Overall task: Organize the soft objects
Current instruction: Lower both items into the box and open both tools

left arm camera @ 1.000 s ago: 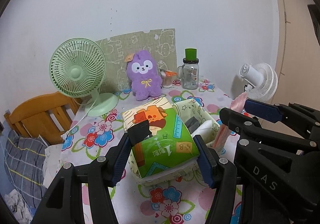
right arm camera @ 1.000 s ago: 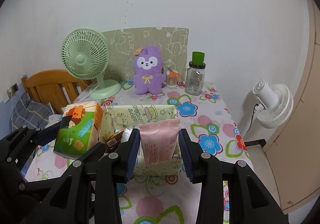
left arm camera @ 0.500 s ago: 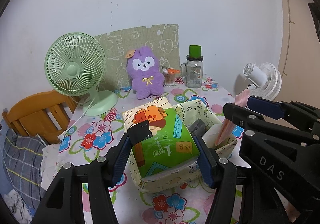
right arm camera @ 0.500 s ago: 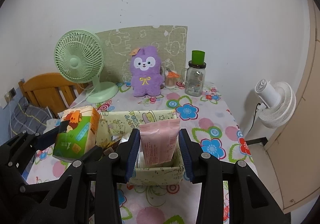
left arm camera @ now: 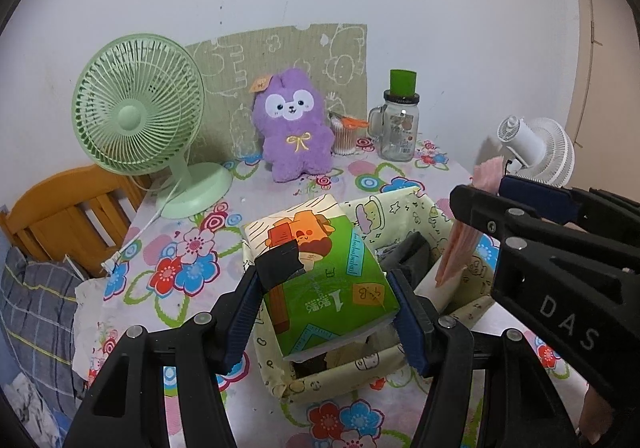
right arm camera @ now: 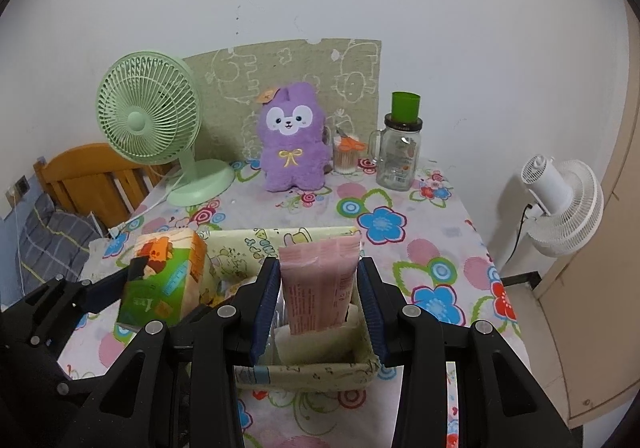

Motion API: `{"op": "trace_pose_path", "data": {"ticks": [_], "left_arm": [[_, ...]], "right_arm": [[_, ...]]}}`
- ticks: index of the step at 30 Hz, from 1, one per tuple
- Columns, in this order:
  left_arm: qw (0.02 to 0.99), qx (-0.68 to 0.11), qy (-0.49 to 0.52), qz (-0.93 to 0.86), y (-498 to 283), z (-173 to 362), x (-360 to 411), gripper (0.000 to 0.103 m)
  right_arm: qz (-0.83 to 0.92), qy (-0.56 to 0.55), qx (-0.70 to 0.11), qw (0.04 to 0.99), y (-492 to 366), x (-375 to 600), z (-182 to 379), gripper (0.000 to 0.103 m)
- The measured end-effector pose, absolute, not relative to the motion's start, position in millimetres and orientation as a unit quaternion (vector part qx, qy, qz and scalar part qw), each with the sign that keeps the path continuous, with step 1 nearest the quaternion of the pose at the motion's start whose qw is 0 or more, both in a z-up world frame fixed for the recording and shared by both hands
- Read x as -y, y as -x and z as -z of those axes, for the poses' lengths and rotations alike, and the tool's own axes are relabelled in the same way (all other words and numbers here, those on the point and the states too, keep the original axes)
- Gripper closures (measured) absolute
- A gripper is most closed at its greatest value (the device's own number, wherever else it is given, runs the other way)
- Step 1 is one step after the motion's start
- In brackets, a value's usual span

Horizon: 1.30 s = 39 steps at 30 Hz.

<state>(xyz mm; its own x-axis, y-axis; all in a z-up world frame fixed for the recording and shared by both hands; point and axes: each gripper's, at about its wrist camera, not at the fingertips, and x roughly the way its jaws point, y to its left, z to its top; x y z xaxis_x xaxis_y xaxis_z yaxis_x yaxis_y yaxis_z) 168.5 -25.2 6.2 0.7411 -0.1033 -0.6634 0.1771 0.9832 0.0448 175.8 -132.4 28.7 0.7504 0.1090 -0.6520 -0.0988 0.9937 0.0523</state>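
The left gripper (left arm camera: 326, 284) is clamped on a green tissue pack (left arm camera: 324, 280), its blue pads pressing the pack's two long flanks; the pack's long axis runs away from the camera toward the wall, its far end tipped upward and leaning a little to the left, its near end over the left end of the fabric basket (left arm camera: 340, 380); whether its underside touches the basket's contents I cannot tell. The right gripper (right arm camera: 318, 288) is closed on a pink pouch (right arm camera: 318, 280), pads on its two side edges; the pouch stands upright, long axis vertical, crimped top edge uppermost, its lower end down inside the right end of the same basket (right arm camera: 308, 372), above white packets (right arm camera: 316, 340) lying there. The basket sits on the flowered tablecloth (right arm camera: 400, 224); well behind it, along the wall, stand a green desk fan (left arm camera: 140, 116), a purple plush toy (left arm camera: 294, 124) and a glass jar (left arm camera: 398, 128) with a green cap; a white fan (right arm camera: 560, 200) stands off the table's right side.
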Motion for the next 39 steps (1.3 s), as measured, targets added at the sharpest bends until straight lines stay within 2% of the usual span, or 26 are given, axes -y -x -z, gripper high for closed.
{"op": "trace_pose_path", "data": {"ticks": [10, 14, 25, 32, 33, 36, 39], "left_arm": [[0.921, -0.380, -0.042, 0.073, -192.1, 16.0, 20.6, 0.036], [0.920, -0.383, -0.043, 0.069, -194.7, 20.0, 19.5, 0.022], [0.917, -0.390, -0.049, 0.070, -195.5, 24.8, 17.4, 0.014], [0.914, -0.395, -0.048, 0.074, -195.4, 27.8, 22.1, 0.005], [0.914, -0.395, -0.048, 0.075, -194.8, 28.1, 22.9, 0.004], [0.914, -0.396, -0.047, 0.074, -193.9, 28.8, 24.2, 0.002], [0.913, -0.398, -0.046, 0.070, -192.5, 30.1, 25.1, 0.001]], "right_arm": [[-0.060, 0.002, -0.364, 0.930, -195.8, 122.8, -17.1, 0.060], [-0.061, 0.009, -0.368, 0.928, -201.7, 119.0, -13.0, 0.060], [-0.074, 0.012, -0.383, 0.921, -217.0, 108.3, 0.5, 0.060], [-0.078, 0.006, -0.401, 0.913, -220.3, 112.4, 10.6, 0.059], [-0.079, 0.005, -0.405, 0.911, -220.8, 113.5, 12.4, 0.058], [-0.076, 0.005, -0.415, 0.907, -221.0, 116.6, 17.3, 0.042], [-0.074, 0.002, -0.414, 0.907, -218.0, 119.8, 19.5, 0.039]]}}
